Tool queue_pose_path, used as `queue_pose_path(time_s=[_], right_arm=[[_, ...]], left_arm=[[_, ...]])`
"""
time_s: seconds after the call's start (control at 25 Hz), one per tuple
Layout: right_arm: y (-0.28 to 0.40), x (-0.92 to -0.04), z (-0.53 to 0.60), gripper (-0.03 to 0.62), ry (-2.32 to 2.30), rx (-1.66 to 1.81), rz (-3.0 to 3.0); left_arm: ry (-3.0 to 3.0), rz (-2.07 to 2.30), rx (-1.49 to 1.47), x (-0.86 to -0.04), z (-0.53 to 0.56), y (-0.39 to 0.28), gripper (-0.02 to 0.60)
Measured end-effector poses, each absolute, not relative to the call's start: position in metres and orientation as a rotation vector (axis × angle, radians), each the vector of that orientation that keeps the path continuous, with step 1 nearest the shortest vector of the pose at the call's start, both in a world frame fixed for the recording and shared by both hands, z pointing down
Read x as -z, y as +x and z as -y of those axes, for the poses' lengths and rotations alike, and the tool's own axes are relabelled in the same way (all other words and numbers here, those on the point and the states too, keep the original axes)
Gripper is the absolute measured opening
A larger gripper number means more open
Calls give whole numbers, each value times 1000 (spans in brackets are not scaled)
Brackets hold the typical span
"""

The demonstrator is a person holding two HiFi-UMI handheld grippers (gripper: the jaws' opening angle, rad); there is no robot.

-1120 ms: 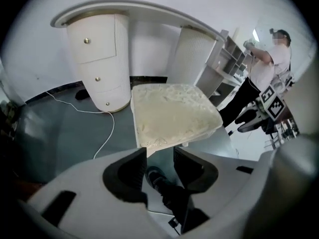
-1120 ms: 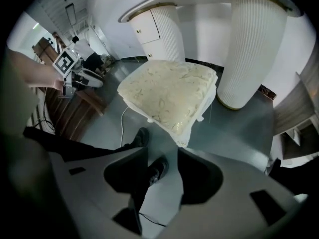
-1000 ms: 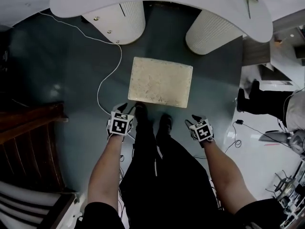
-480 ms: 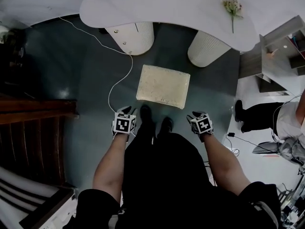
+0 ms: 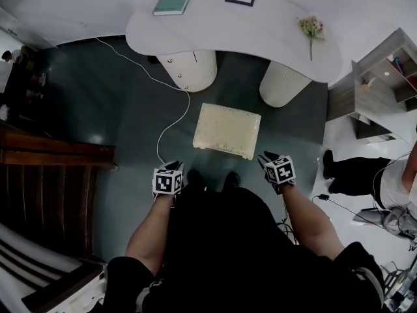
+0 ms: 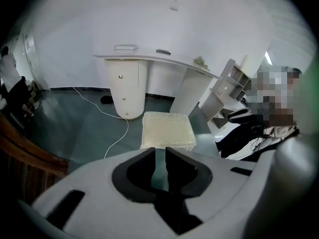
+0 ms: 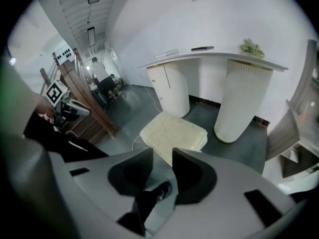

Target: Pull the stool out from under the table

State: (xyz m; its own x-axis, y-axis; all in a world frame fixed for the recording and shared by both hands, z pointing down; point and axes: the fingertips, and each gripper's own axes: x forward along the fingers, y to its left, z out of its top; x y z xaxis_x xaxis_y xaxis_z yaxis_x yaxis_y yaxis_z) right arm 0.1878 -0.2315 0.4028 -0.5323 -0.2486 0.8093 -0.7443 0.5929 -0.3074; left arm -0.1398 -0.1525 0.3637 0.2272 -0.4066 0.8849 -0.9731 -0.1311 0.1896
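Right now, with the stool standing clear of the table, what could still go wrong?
The white cable snakes across the floor just left of the stool and runs toward the person's shoes; a careless step could snag it. The stool also stands low, right before those shoes, so stepping forward might mean a stumble.

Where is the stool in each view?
Head view: stool centre, just in front of the table.
Left gripper view: stool centre, just above the jaws.
Right gripper view: stool centre, just above the jaws.
Shared landmark: the table's two white legs beyond it.
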Motion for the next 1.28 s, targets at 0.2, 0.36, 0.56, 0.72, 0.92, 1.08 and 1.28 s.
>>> queue_pose_path(time_s=[0.2, 0.36, 0.56, 0.72, 0.92, 1.08, 1.28], right_arm=[[174, -356, 250, 112, 867, -811, 2161], [156, -315, 264, 102, 954, -759, 2215], [113, -252, 289, 85, 1112, -708, 2280], [81, -206, 293, 74, 1241, -684, 2315], [48, -180, 263, 60, 1243, -687, 2310], [31, -179, 231, 54, 1176, -708, 2290], [49, -163, 224, 40, 1173, -664, 2318]], left_arm=[[1765, 1320, -787, -327, 188, -144, 64], [1836, 1359, -692, -291, 210, -159, 35], [2020, 1369, -806, -235, 232, -188, 12], [2123, 1344, -758, -190, 238, -210, 12], [2159, 1261, -636, -178, 227, -222, 12], [2228, 1124, -731, -193, 201, -214, 9], [2184, 1156, -710, -198, 192, -198, 9]])
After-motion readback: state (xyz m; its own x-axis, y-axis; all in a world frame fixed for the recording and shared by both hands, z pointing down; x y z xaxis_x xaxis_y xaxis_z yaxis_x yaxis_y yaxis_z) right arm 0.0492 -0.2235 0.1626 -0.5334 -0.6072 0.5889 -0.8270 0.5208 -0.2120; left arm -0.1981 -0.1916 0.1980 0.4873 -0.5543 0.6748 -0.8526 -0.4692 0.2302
